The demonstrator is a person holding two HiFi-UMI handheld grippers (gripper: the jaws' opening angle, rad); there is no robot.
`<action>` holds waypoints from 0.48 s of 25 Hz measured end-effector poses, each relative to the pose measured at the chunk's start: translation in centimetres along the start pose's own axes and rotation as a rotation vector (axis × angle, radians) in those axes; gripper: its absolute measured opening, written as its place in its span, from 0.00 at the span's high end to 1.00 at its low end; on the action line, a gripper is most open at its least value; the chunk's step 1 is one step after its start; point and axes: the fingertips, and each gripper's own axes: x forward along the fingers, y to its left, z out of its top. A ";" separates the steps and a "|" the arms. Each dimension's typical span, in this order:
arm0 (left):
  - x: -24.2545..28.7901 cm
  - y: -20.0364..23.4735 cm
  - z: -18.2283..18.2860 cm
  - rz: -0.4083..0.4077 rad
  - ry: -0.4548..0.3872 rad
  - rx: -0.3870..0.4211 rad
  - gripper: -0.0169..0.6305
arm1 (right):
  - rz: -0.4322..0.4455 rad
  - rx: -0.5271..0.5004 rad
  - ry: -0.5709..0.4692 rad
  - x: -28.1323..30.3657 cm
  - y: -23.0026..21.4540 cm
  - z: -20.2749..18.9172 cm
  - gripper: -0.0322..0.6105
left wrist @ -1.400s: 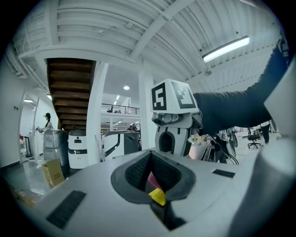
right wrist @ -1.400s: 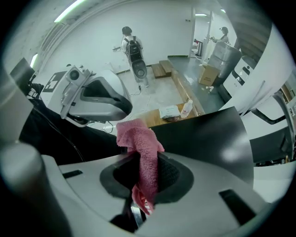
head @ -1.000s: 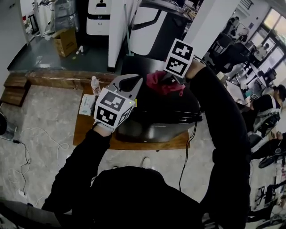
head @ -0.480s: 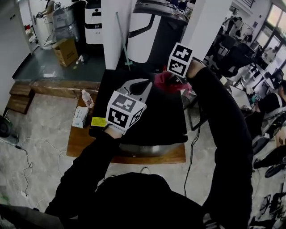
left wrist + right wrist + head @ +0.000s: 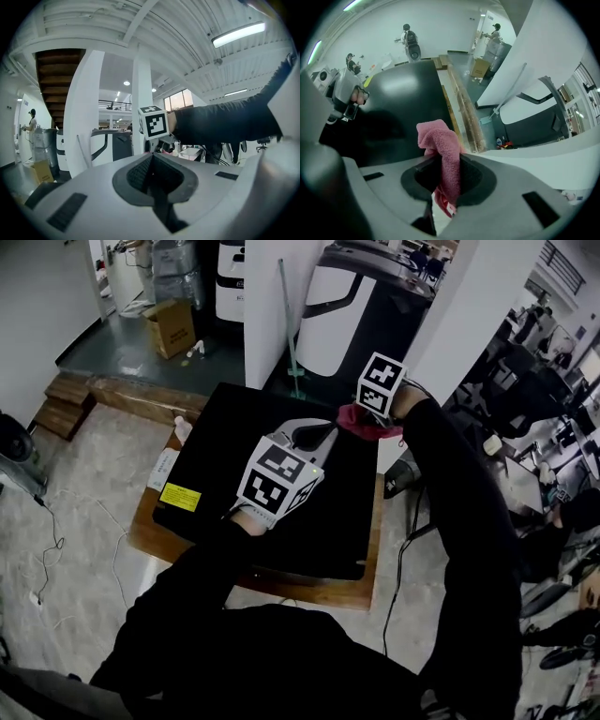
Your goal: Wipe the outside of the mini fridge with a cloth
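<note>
While the right hand-held gripper (image 5: 445, 157) clamps a fold of pink cloth (image 5: 439, 140) at the 1 o'clock top edge of the mini fridge (image 5: 216, 474), the left hand-held gripper (image 5: 317, 434) hovers closed and empty. Friction may pull the thin fold free, or carry it off that edge.

Indoor, even overhead light — ceiling tube lamp (image 5: 239, 33) burns bright, window (image 5: 180, 99) blown out. Head view darker low down, black sleeve (image 5: 187, 615) loses detail. Soft sheen on black fridge top (image 5: 408, 93). Gripper views fisheye — black corners, straight lines bent, close parts soft.
</note>
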 end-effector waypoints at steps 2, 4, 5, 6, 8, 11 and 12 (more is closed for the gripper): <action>0.5 0.1 -0.6 0.013 0.013 -0.002 0.96 | 0.017 -0.024 0.012 1.1 -0.1 0.2 0.83; 0.5 0.4 -1.1 0.030 0.022 -0.003 0.96 | 0.028 -0.060 0.021 1.5 0.2 0.5 0.83; 0.4 0.6 -1.3 0.039 0.024 -0.004 0.96 | 0.031 -0.076 0.024 1.5 0.4 0.7 0.84; 0.2 0.8 -1.5 0.046 0.027 -0.007 0.96 | 0.032 -0.087 0.027 1.5 0.8 0.9 0.84; -0.2 1.0 -1.9 0.049 0.031 -0.013 0.96 | 0.032 -0.100 0.034 1.6 1.6 1.2 0.84; -0.6 0.7 -2.2 0.035 0.032 -0.013 0.96 | 0.030 -0.108 0.041 1.5 3.0 1.3 0.84; -0.7 0.5 -2.2 0.028 0.033 -0.011 0.96 | 0.035 -0.109 0.043 1.4 3.6 1.3 0.84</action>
